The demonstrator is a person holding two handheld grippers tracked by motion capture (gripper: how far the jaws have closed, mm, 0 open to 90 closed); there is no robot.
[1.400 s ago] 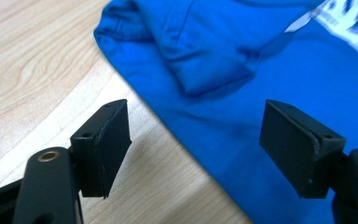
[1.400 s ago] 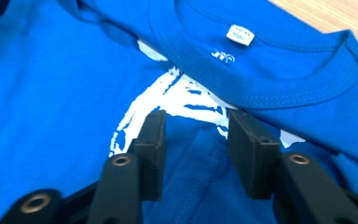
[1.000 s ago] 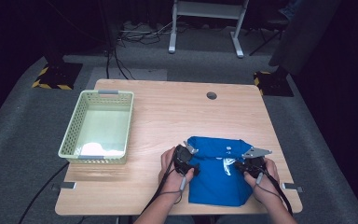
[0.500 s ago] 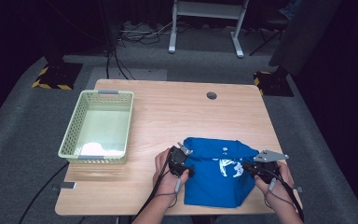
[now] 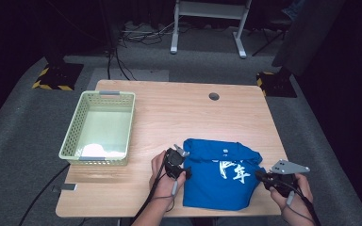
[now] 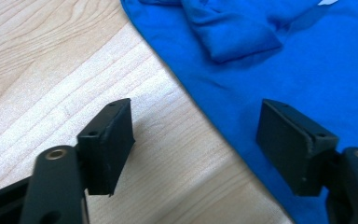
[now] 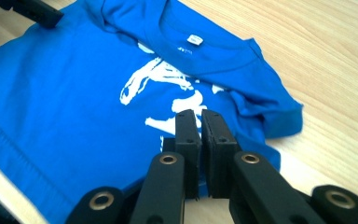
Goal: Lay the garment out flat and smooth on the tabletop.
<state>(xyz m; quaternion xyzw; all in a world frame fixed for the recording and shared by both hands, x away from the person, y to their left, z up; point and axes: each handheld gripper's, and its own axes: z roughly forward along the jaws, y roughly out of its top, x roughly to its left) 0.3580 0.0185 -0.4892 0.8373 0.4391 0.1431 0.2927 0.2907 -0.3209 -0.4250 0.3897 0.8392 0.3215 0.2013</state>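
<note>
A blue T-shirt [image 5: 221, 176] with a white print lies flat near the table's front edge, collar away from me. My left gripper [image 5: 179, 155] sits at its left edge. In the left gripper view its jaws [image 6: 196, 126] stand open and straddle the shirt's hem [image 6: 242, 116], one over bare wood and one over cloth, pressing nothing. They have just been closing a little. My right gripper [image 5: 260, 176] hovers at the shirt's right side. In the right gripper view it [image 7: 200, 116] is shut with no cloth between its pads, above the folded sleeve [image 7: 270, 112].
A pale green basket [image 5: 74, 141] stands at the table's left with something white [image 5: 96, 150] inside. A round cable hole [image 5: 213, 96] lies in the wooden table [image 5: 169, 108] at the back. Dark floor and a desk frame lie beyond.
My right gripper has moved right and up, from the middle of the shirt to its right edge. The left gripper has stayed at the left edge.
</note>
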